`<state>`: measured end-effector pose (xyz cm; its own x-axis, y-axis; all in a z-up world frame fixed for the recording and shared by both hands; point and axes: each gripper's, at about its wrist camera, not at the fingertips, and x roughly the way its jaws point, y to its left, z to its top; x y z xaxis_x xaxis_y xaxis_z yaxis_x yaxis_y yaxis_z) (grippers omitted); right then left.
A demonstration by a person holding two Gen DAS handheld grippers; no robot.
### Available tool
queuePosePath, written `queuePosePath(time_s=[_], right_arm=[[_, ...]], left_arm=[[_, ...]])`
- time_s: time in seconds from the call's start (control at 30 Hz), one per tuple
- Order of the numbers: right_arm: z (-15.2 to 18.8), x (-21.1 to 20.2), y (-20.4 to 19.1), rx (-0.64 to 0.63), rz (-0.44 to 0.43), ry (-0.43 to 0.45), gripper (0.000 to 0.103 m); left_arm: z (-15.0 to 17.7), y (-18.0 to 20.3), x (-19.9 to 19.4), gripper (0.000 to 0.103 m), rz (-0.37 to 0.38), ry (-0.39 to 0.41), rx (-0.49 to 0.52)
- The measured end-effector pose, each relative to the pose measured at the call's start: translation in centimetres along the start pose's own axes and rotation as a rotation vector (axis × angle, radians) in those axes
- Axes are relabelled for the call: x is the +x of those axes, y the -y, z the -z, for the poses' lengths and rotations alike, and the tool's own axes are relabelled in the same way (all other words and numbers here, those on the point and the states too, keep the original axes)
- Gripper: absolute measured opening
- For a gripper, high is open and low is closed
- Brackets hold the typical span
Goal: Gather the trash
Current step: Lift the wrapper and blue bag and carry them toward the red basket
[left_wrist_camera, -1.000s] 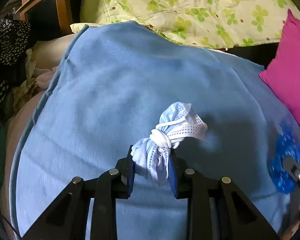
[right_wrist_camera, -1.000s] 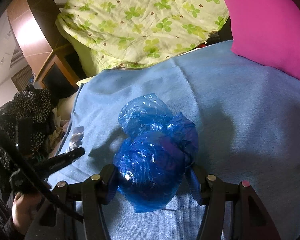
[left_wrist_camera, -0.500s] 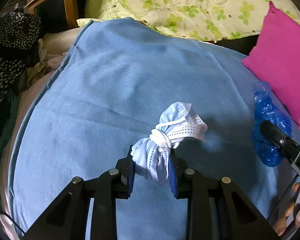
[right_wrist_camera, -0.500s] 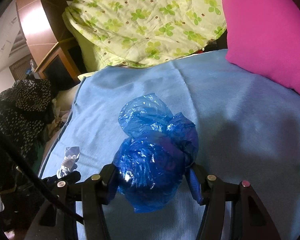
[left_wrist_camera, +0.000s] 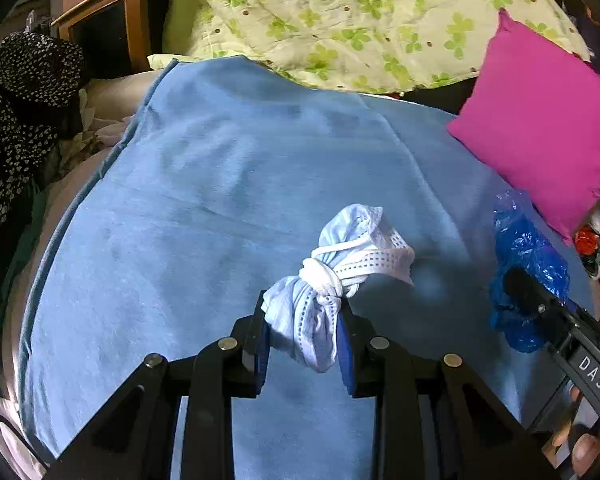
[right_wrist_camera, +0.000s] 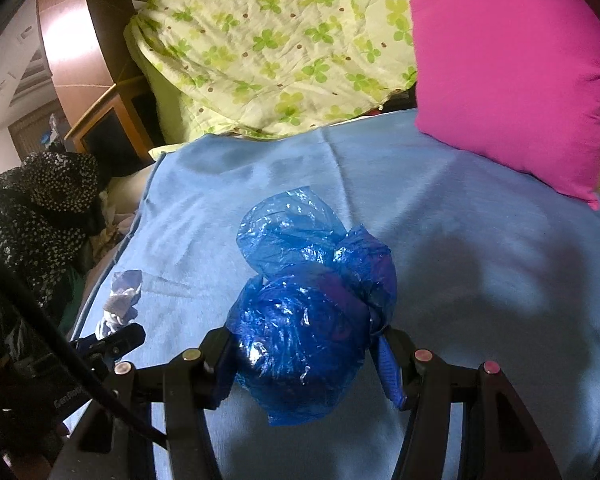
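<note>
blue blanket [left_wrist_camera: 220, 200], pink pillow [left_wrist_camera: 540, 112], clover-print quilt [left_wrist_camera: 340, 12]

knotted mask [left_wrist_camera: 340, 276]: 1 | blue bag [right_wrist_camera: 312, 308]: 1 | pink pillow [right_wrist_camera: 512, 68]: 1

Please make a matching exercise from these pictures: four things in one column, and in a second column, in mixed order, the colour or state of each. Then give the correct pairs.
Things:
1. knotted face mask
2. plastic bag
3. cushion
4. quilt

Colour or state:
A. plain pink, lying at the edge of the blue blanket
B. pale blue and white, held by the left gripper
C. yellow-green with a clover print
D. shiny dark blue and crumpled, held by the right gripper

Pairs: 1-B, 2-D, 3-A, 4-C
</note>
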<state>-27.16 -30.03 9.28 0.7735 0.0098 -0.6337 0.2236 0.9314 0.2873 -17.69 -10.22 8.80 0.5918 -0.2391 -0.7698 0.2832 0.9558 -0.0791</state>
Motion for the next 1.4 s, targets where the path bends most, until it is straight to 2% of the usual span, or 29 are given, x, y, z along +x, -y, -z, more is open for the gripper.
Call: queuePosePath(time_s=[0.37, 0.7, 1.17, 1.4], right_arm=[[1.2, -4.7, 1.8, 0.022, 0.029, 0.035, 0.061], [1.7, -9.1, 5.1, 0.063, 0.084, 0.084, 0.061], [3.1, -15.3, 11.9, 0.147, 0.219, 0.137, 0.061], [5.7, -19.0, 16.6, 0.222, 0.313, 0.145, 0.061]], left_arm=[[1.4, 3.4, -2.4, 0.03, 0.05, 0.02, 0.056], [2.1, 7.4, -4.4, 0.03, 0.108, 0.045, 0.125], [3.1, 15.0, -5.9, 0.03, 0.215, 0.047, 0.244], [4.4, 20.6, -6.7, 0.03, 0.296, 0.035, 0.335]])
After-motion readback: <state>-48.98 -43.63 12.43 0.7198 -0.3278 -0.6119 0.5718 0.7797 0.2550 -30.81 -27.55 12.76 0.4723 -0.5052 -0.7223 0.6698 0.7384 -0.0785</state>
